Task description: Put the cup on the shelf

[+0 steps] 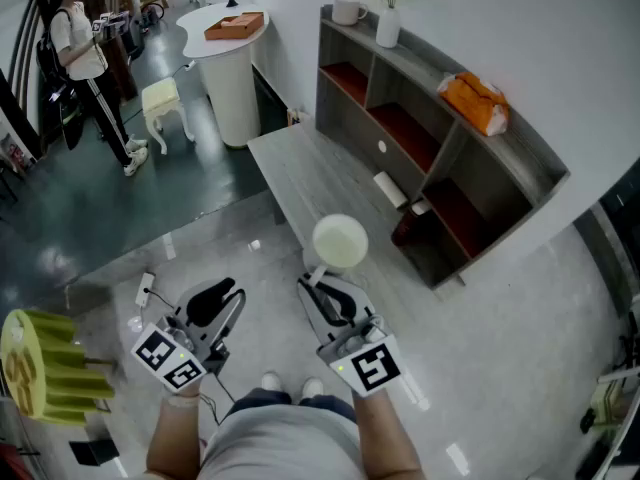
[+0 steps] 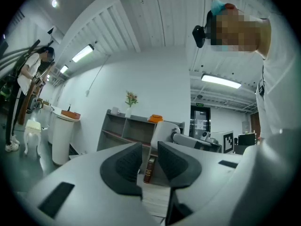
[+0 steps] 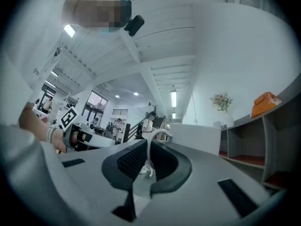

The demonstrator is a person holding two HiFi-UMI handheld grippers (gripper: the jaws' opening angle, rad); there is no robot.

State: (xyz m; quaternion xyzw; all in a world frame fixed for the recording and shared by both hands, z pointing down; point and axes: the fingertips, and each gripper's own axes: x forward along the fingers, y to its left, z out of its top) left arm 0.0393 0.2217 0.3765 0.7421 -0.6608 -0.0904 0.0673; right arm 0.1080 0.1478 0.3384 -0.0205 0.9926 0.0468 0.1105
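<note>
The right gripper (image 1: 318, 286) has its fingers clamped on the handle of the cup (image 1: 340, 241), held up short of the shelf (image 1: 520, 156), so placing remains; the left gripper (image 1: 222, 298) has its fingers apart, empty.

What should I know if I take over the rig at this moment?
Right gripper: shut on the handle of the white cup, which is held in the air.
Left gripper: open, with nothing between its jaws.
Shelf: ahead and to the right, not yet reached. A mug and a vase already stand on its top.
Done: the cup is grasped.
Left: carry it to the shelf, set it down, release.
</note>
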